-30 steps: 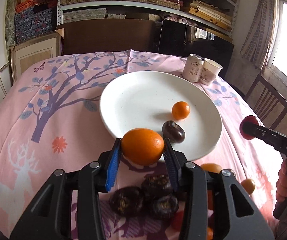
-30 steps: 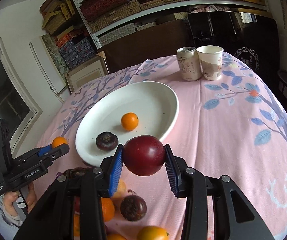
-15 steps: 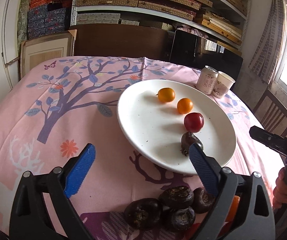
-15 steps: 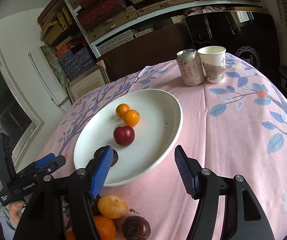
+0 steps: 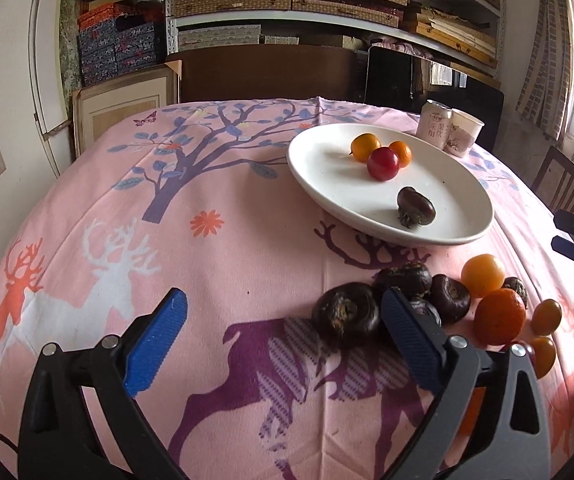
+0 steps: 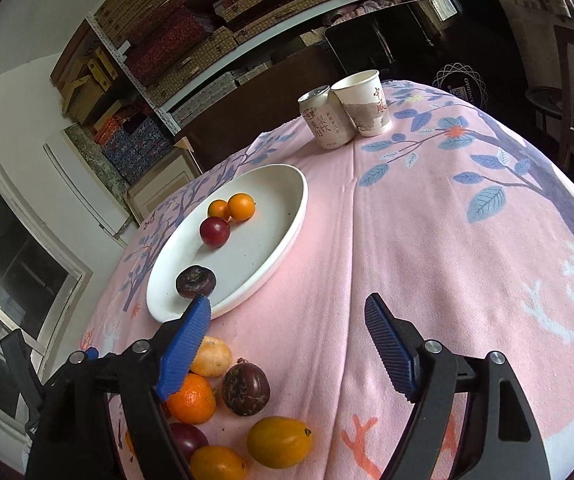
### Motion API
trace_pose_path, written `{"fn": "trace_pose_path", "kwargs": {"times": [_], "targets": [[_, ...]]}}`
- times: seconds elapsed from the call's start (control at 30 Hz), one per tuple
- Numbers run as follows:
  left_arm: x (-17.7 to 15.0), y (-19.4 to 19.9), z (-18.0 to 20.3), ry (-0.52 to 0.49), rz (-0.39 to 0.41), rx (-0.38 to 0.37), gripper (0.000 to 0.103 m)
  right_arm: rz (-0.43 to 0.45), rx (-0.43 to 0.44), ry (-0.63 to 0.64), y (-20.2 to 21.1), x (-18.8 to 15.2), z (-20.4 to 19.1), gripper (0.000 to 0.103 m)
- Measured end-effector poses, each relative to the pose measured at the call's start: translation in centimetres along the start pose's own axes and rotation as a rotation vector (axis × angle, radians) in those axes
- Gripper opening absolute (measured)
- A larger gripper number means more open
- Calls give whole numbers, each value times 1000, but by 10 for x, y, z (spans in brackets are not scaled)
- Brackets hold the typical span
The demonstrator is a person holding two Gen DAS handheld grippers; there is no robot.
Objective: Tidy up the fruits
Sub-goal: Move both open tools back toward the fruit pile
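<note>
White plate (image 5: 463,184) sits far right on the pink tablecloth (image 5: 247,240), holding two small oranges (image 5: 365,147), a red plum (image 5: 383,163) and one dark water chestnut (image 5: 415,206) at its near edge. Left gripper (image 5: 283,344) is spread wide, nothing between its blue pads, hovering over bare cloth with the right pad just in front of the loose chestnut cluster (image 5: 391,300). Right gripper (image 6: 287,344) is also released and empty, left pad overlapping the plate's near rim in view. Unsorted pile lies near, below the plate: orange (image 6: 191,398), pale yellow fruit (image 6: 211,356), dark round fruit (image 6: 246,389), yellow ones (image 6: 279,442) at the bottom. Can (image 6: 323,120) and paper cup (image 6: 363,104) stand touching, far side, well apart from the fruit. Risks, as judged: chestnuts are packed touching, so closing on one likely shoves neighbours and rolls them; round fruits near the table's edge could roll off if nudged; both grippers going for the same pile could collide; a fruit dropped onto the sloped plate rim may roll out or knock the chestnut there; pinching the plum hard would bruise it.
</note>
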State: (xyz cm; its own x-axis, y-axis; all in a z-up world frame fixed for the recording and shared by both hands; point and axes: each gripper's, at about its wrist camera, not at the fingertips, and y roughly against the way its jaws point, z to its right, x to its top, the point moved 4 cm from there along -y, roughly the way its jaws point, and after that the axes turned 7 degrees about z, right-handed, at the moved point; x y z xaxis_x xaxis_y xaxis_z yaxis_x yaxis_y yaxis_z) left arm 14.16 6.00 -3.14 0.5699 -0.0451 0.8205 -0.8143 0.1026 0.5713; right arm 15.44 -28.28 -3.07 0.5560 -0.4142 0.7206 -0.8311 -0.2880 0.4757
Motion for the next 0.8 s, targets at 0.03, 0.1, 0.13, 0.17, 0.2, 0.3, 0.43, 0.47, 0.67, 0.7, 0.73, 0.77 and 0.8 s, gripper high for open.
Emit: {"fn": "trace_pose_path", "kwargs": {"times": [0.03,0.1,0.13,0.17,0.2,0.3,0.43,0.47,0.67,0.7,0.73,0.77,0.8], "targets": [[-3,0,0,1,-7,-3,96,-3,0,-3,0,-1,1,81],[-4,-1,2,-5,-14,-9,96,-5,0,-4,1,-3,1,83],[-4,-1,3,-7,-15,-13,96,-4,0,0,1,-3,1,84],[-4,-3,5,-7,-19,-19,96,-3,-1,4,1,-3,0,84],[-4,-5,6,-6,-29,-27,96,-4,-2,7,0,-3,-1,84],[-6,-16,12,-7,-72,-48,96,-9,-4,7,0,-3,-1,85],[-5,-29,17,-16,-101,-38,96,-13,-11,5,-1,-4,-1,87],[-4,-32,16,-9,-103,-31,98,-15,-11,6,-2,-4,0,87],[-5,-49,2,75,-168,-55,99,-26,-14,8,-4,-6,0,87],[-6,-47,0,68,-165,-55,99,-25,-13,9,-4,-5,-1,87],[-6,-43,0,32,-156,-35,99,-24,-12,7,-4,-5,0,87],[-7,-37,0,-21,-139,2,99,-22,-11,5,-4,-5,0,87],[-8,-31,-1,-65,-121,45,99,-19,-9,3,-3,-4,0,87]]}}
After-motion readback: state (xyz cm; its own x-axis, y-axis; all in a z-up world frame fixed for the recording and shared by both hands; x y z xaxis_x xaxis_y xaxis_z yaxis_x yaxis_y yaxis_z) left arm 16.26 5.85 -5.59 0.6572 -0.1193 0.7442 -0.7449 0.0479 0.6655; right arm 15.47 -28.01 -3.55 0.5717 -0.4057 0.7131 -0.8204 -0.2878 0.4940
